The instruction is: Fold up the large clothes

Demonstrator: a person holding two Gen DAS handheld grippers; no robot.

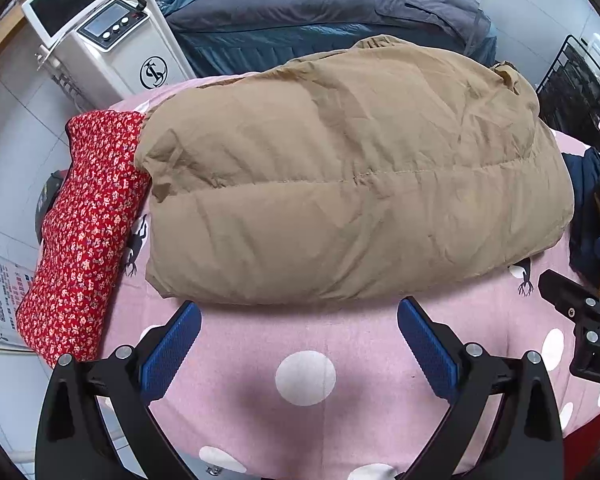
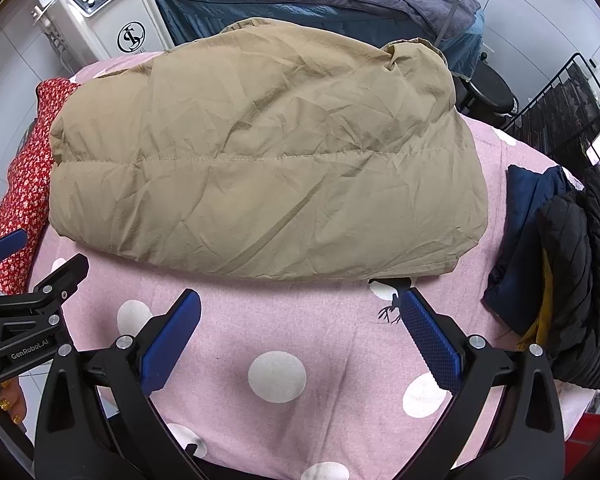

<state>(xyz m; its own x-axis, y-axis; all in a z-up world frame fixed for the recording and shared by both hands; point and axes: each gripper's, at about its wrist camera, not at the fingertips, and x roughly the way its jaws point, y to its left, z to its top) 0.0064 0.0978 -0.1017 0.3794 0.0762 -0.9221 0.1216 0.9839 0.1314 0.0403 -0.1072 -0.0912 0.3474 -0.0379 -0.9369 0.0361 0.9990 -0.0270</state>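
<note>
A tan puffy quilted jacket (image 1: 340, 184) lies folded into a thick bundle on the pink polka-dot sheet (image 1: 340, 332); it also shows in the right wrist view (image 2: 260, 160). My left gripper (image 1: 300, 312) is open and empty, fingertips just short of the jacket's near edge. My right gripper (image 2: 300, 304) is open and empty, also just short of the near edge, toward the jacket's right end. Each view shows the other gripper's body at its side edge.
A red floral cloth (image 1: 88, 220) lies left of the jacket. A pile of dark navy and black garments (image 2: 560, 272) sits at the right. Behind stand a white machine (image 1: 108, 40), a bed with grey bedding (image 1: 320, 4) and a black wire rack (image 2: 560, 104).
</note>
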